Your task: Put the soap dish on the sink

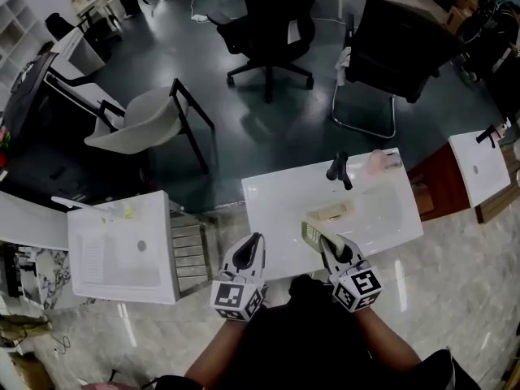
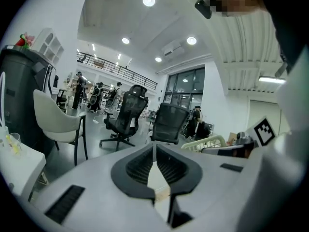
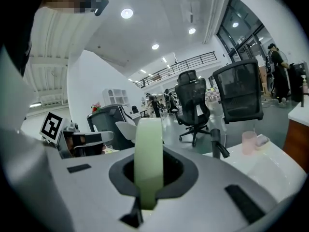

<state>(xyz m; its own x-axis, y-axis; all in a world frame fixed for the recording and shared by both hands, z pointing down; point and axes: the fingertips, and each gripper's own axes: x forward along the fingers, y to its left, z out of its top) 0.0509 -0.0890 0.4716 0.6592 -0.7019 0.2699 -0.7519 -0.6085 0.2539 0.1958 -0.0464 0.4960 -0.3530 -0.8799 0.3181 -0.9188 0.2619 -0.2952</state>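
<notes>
Soap dish (image 3: 148,153), pale green, is held edge-on over the front of the middle sink (image 1: 268,210), not yet set down. That white sink is the biggest fixture in head view, w/ a 2nd white sink (image 1: 114,250) to its left and a 3rd (image 1: 479,165) at far right. Beyond stand two black office chairs (image 1: 268,23) and a white chair (image 1: 146,116). R gripper (image 1: 325,246) has its jaws pinched on the dish. L gripper (image 2: 154,149) is beside it, jaws pressed together w/ nothing btwn them. A black faucet (image 1: 340,169) sits at the sink's back, w/ a pink cup (image 1: 378,162) just right of it.
</notes>
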